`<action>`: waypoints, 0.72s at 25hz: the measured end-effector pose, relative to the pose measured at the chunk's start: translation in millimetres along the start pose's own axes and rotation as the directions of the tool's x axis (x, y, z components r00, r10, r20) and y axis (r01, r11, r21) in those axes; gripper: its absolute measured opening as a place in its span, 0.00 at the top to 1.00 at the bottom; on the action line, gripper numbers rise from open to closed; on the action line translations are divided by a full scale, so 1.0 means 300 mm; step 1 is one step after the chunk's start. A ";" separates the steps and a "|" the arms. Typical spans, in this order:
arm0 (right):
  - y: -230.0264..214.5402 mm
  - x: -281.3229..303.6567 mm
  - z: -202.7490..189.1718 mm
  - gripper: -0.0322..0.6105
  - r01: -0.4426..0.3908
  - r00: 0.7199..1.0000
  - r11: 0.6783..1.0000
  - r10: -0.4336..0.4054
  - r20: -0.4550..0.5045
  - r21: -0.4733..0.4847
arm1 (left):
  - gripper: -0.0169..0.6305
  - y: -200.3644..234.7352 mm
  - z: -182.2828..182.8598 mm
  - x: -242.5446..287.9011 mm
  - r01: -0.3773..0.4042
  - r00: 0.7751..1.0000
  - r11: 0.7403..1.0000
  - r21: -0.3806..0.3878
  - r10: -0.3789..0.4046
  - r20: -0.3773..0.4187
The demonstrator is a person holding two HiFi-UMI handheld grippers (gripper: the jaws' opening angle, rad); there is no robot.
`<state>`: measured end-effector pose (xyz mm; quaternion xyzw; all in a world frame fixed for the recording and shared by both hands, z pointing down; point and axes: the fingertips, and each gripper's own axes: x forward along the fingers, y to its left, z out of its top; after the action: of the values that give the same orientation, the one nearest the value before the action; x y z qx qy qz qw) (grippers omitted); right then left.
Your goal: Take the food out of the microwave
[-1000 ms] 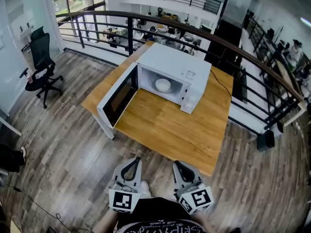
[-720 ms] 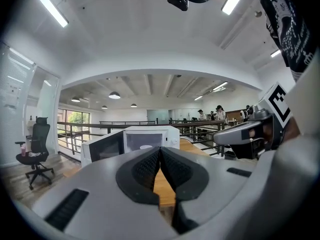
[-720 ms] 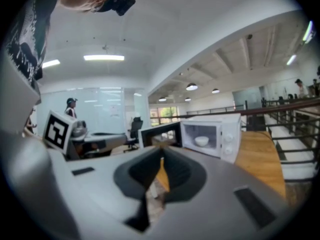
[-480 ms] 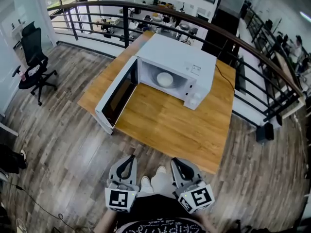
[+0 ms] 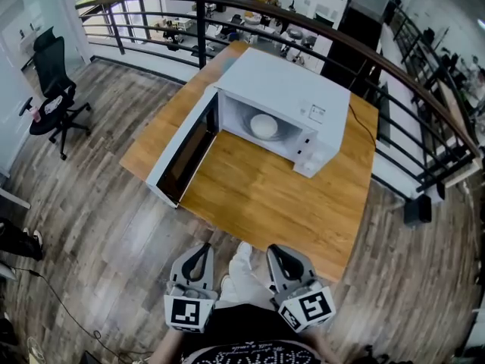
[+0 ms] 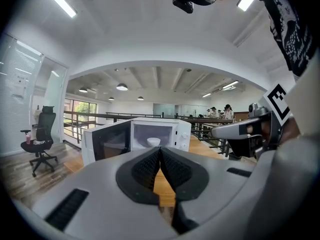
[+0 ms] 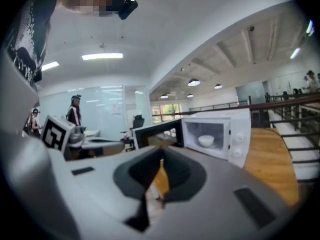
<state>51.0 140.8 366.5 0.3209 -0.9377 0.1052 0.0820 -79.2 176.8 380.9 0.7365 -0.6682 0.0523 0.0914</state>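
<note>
Bowl [image 5: 263, 125] is sitting inside the open microwave [image 5: 297, 95] by the table's [image 5: 258, 199] far edge, well apart from left gripper [image 5: 202, 251] and right gripper [image 5: 277, 252], both hanging clenched, empty, off the near edge.

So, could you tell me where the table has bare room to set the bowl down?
The near half of the table is bare wood, bordered by the microwave behind, its open door on the left and the front edge. The far half is crowded: the microwave sits there, bowl inside.
</note>
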 end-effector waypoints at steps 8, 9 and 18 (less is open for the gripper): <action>-0.209 0.164 0.037 0.89 0.034 0.999 0.999 -0.034 -0.026 0.012 | 0.92 0.053 0.068 0.273 0.000 1.000 1.000 -0.002 0.000 -0.002; -0.235 0.186 0.049 0.89 0.038 0.999 0.999 -0.038 -0.021 0.013 | 0.92 0.061 0.079 0.307 0.001 1.000 1.000 -0.002 -0.001 -0.002; -0.379 0.325 0.087 0.89 0.029 0.999 0.999 -0.028 -0.037 0.031 | 0.92 0.089 0.143 0.537 0.021 1.000 1.000 0.007 -0.021 -0.004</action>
<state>42.9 -10.4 379.3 0.3334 -0.9296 0.1245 0.0955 -91.2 8.4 372.7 0.7438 -0.6599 0.0550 0.0906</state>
